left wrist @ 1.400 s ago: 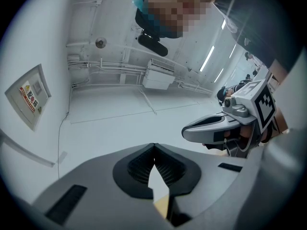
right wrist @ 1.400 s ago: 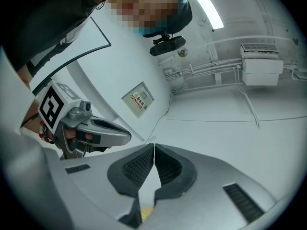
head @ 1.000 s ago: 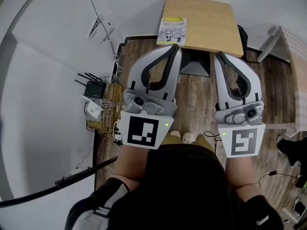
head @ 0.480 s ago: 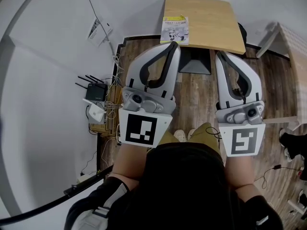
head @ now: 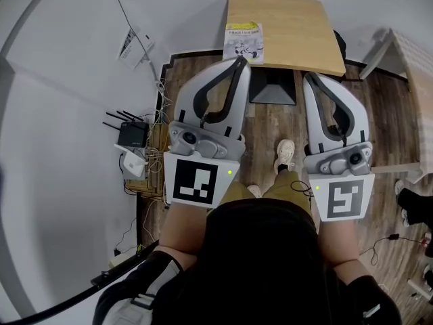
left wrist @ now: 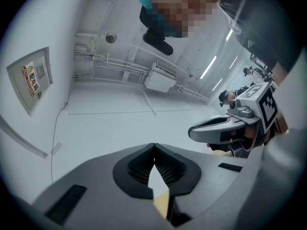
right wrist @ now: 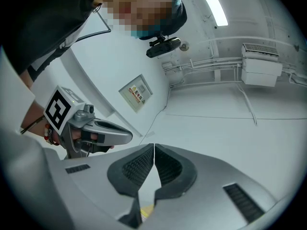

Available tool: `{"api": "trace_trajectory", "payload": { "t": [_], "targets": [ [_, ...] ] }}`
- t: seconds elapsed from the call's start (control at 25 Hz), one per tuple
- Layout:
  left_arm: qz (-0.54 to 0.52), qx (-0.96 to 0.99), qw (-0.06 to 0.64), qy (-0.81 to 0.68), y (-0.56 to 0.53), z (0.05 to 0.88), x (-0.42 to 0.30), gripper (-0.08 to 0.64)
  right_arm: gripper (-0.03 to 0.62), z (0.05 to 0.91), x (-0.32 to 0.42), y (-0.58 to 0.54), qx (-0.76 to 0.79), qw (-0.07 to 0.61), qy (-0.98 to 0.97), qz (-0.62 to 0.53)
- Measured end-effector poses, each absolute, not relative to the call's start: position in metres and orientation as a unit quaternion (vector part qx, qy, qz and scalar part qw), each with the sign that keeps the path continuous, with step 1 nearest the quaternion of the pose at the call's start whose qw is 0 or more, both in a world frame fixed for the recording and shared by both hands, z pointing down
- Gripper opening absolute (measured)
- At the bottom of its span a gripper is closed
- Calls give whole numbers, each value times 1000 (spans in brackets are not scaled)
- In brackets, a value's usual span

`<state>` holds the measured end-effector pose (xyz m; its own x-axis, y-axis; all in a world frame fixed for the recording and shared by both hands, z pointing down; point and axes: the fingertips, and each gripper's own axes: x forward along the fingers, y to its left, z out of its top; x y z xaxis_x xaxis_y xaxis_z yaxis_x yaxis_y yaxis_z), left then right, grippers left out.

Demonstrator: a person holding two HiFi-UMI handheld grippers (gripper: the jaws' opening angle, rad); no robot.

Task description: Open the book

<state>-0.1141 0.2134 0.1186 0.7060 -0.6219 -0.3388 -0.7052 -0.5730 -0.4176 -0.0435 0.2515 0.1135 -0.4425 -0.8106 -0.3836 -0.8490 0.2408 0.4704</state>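
Jaws of left gripper (head: 237,62) pressed together, empty. Book (head: 243,41) lies closed ahead of it, at near-left corner of table (head: 298,32). Right gripper (head: 308,80) likewise closed, empty. Best: approach, lower tips, slip under cover edge, lift gently.

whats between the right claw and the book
Only bare wooden tabletop. In the head view the right claw hangs just off its near edge, and the book lies closed at its left near corner.
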Motion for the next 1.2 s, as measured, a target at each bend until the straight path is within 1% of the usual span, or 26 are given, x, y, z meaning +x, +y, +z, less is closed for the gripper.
{"api": "trace_trajectory", "payload": {
  "t": [0.44, 0.8, 1.2],
  "targets": [
    [67, -868, 262, 417, 145, 128, -105, 11, 31, 121, -28, 172, -496, 41, 812, 304],
    [44, -860, 258, 438, 70, 137, -74, 11, 31, 125, 0, 90, -474, 48, 829, 292],
    [21, -859, 254, 444, -7, 144, -23, 11, 31, 130, 46, 15, -458, 48, 842, 280]
  ]
}}
